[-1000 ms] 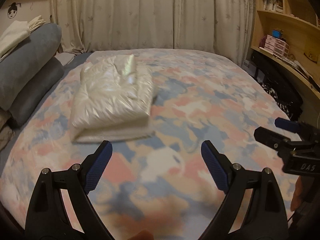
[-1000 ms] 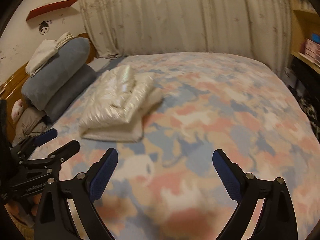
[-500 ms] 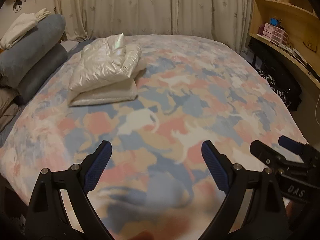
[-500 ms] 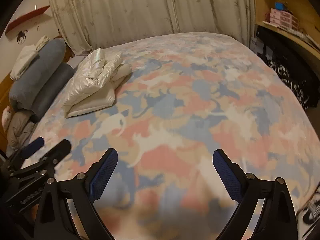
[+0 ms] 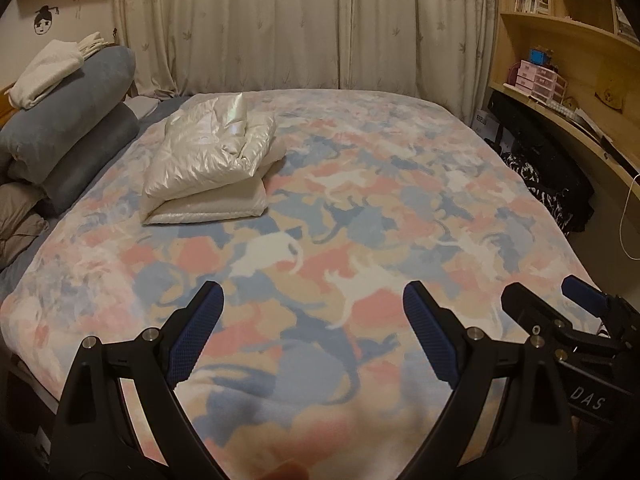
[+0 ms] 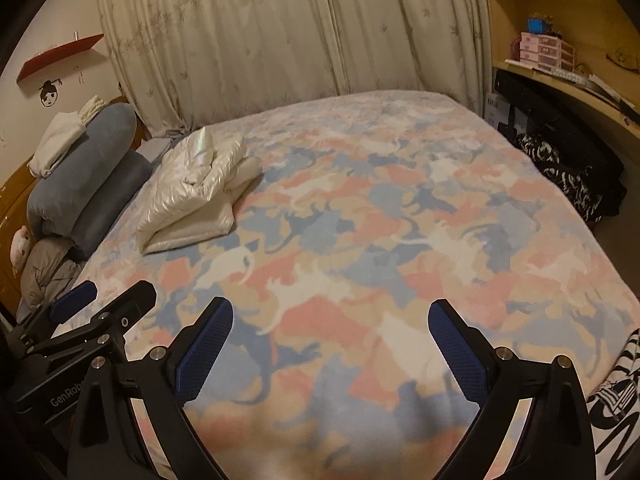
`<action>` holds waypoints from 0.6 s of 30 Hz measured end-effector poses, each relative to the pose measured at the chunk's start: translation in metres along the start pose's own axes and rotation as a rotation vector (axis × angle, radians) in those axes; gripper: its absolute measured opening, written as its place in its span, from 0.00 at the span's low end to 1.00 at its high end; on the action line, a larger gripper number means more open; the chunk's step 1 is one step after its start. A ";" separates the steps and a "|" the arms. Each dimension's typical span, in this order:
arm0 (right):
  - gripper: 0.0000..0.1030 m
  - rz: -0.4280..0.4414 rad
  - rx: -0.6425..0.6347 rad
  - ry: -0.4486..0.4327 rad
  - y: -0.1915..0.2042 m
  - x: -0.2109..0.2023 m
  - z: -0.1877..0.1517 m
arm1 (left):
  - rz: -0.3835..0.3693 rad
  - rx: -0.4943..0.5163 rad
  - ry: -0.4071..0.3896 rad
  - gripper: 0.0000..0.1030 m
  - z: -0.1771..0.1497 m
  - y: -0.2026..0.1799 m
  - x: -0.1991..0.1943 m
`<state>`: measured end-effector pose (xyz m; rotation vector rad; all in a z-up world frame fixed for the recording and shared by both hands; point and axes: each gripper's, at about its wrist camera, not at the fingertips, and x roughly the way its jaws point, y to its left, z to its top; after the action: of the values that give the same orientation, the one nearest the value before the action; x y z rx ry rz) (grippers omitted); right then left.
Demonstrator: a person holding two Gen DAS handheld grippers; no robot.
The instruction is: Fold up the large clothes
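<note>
The folded white puffer jacket (image 5: 208, 168) lies near the pillows (image 5: 68, 136) on the bed (image 5: 400, 208), probably light, puffy and slippery, best pinched at a hem, while both grippers' fingers (image 5: 196, 336) (image 6: 204, 348) gape empty.

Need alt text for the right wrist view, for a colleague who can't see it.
A folded shiny white jacket lies on the cat-print bedspread near stacked grey-blue pillows. The right gripper hangs open and empty at the bed's near edge, left gripper beside it.
</note>
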<state>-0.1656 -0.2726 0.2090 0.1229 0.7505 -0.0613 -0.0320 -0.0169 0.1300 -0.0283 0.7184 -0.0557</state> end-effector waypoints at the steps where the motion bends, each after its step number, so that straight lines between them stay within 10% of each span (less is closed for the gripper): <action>1: 0.96 -0.003 -0.003 -0.007 0.001 -0.004 0.001 | 0.002 0.001 0.001 0.88 0.000 -0.001 -0.002; 18: 0.96 -0.043 -0.008 -0.043 0.007 -0.036 0.004 | 0.025 0.006 -0.010 0.88 0.005 -0.003 -0.025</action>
<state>-0.1885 -0.2662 0.2369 0.0973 0.7102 -0.1010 -0.0481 -0.0185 0.1502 -0.0142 0.7080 -0.0336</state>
